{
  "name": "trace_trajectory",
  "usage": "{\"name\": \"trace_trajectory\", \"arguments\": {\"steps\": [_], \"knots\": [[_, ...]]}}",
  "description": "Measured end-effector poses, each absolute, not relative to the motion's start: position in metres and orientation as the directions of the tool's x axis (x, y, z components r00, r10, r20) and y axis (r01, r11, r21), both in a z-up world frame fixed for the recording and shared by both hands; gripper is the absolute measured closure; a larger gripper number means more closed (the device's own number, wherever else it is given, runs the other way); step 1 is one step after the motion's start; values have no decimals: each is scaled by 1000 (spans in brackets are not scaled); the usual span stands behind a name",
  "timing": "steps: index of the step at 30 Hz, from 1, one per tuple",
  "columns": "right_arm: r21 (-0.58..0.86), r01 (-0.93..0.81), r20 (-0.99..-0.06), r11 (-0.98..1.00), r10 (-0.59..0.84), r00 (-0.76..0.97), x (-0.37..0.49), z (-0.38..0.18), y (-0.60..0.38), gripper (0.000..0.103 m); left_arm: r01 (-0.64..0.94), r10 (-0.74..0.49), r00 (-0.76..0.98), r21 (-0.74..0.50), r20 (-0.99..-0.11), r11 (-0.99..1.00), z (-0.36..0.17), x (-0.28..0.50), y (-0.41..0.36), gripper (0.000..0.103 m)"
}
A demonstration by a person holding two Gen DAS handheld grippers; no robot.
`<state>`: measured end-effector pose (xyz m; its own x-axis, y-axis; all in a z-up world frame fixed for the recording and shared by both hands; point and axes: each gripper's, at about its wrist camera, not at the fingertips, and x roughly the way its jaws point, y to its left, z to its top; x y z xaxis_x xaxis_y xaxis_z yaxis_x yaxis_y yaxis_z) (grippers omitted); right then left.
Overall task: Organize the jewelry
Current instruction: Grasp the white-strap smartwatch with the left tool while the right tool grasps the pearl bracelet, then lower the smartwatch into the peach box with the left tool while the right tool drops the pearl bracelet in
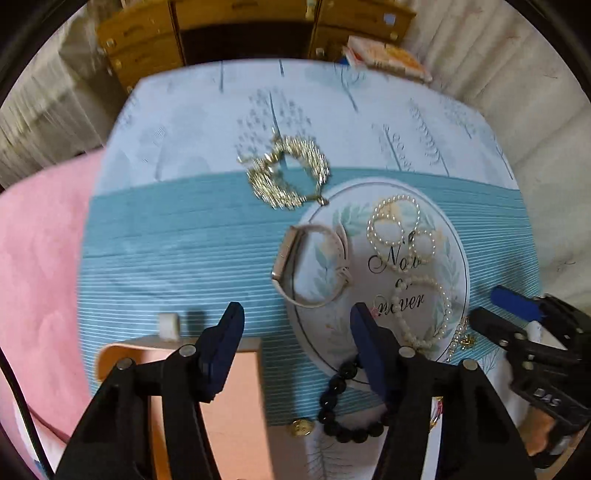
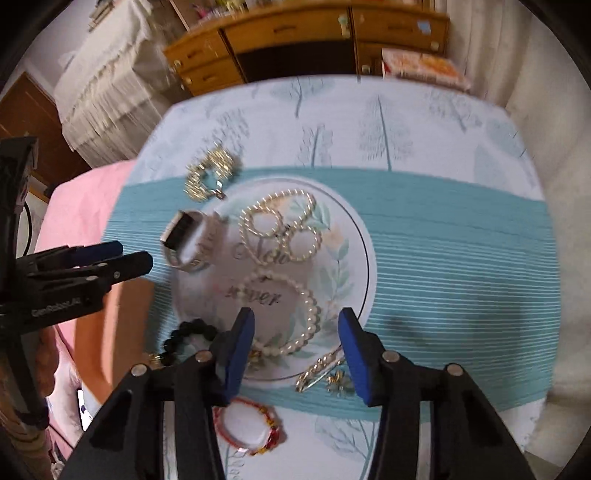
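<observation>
Jewelry lies on a blue-and-white cloth (image 1: 166, 240) with a round printed medallion. In the left wrist view I see a gold necklace (image 1: 288, 173), a pale watch (image 1: 306, 266), pearl loops (image 1: 395, 225), a pearl bracelet (image 1: 424, 314), a black bead bracelet (image 1: 343, 406) and a pink box (image 1: 229, 398). My left gripper (image 1: 297, 325) hangs open above the cloth just below the watch. My right gripper (image 2: 297, 328) is open over the pearl bracelet (image 2: 306, 314), with its pads clear of it. Near it lie a red bracelet (image 2: 251, 428), a gold chain clip (image 2: 314, 373) and a gold earring (image 2: 340, 382).
A small white cube (image 1: 169, 325) stands by the box's far edge, a gold button-like piece (image 1: 303, 428) near the black beads. Wooden drawers (image 2: 288, 33) and books (image 2: 424, 66) stand beyond the table's far edge. Pink fabric (image 1: 40, 258) lies to the left.
</observation>
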<state>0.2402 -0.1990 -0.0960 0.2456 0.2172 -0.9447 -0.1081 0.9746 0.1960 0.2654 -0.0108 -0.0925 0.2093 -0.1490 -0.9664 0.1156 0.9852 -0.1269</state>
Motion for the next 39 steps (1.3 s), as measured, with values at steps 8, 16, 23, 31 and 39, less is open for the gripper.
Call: {"name": "trace_trajectory", "arguments": {"steps": [8,16,23,31,39], "knots": [[152,-148,-965,977,180,192,253,-122,-191,81,156,-153,195,-123,-969,980,-110,279,-33,45],[71,-182,-968,981,112,224,246,-129,-188,95,207,-132,197,-90,-972,974,-123,293,-62,57],[89,-164,-966,982,125,227,239,-129,-195,95,250,-95,201,-42,-975,967,-130,298,-85,68],[149,-124,-951,981,176,253,236,-116,-199,96,248,-73,202,-21,-977,969,-143,309,-99,96],[177,-135,-915,975,213,341,217,-72,-194,96,198,-142,305,-83,-942,977,-90,287,-72,96]]}}
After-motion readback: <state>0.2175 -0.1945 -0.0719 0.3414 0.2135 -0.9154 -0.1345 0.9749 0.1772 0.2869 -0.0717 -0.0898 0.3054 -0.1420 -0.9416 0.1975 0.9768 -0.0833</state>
